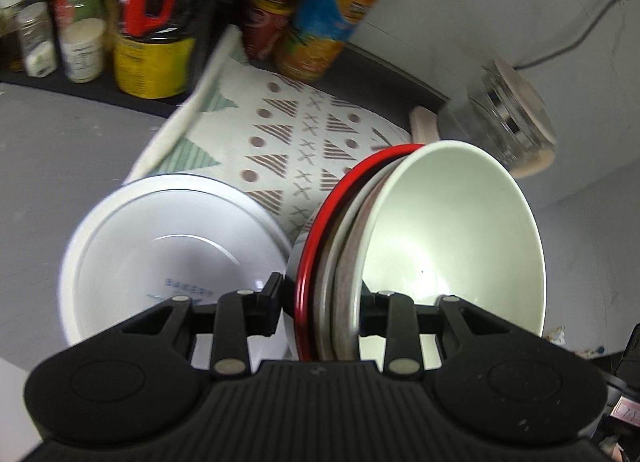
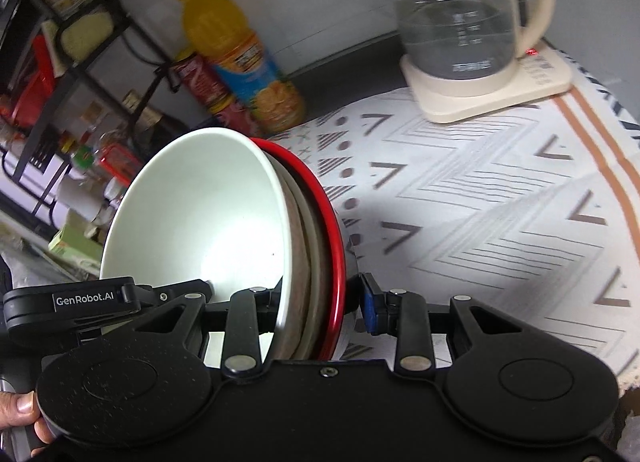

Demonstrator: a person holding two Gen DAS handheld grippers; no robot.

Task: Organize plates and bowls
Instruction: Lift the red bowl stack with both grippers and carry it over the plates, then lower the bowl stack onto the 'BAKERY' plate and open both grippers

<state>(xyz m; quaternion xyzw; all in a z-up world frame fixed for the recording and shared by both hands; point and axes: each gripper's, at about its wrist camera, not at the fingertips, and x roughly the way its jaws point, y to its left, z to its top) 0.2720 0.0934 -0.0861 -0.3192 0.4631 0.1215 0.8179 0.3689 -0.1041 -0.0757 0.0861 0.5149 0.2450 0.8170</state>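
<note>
A nested stack of bowls hangs tilted above the patterned mat (image 2: 480, 201): a pale green bowl (image 1: 460, 238) (image 2: 208, 213) innermost, a grey-brown one around it, and a red-rimmed bowl (image 1: 320, 229) (image 2: 334, 229) outermost. My left gripper (image 1: 322, 298) is shut on one side of the stack's rims. My right gripper (image 2: 322, 298) is shut on the opposite side. The left gripper's body (image 2: 80, 302) shows in the right wrist view. A separate white bowl (image 1: 160, 254) with blue lettering sits upright at the mat's edge, left of the stack.
A glass kettle (image 2: 460, 21) (image 1: 504, 113) on a cream base stands at the mat's far end. An orange juice bottle (image 1: 344, 13) (image 2: 240, 57) and a red can (image 2: 208, 93) stand by the wall. Jars (image 1: 80, 29) crowd a dark shelf. Fingers (image 2: 20, 410) hold the handle.
</note>
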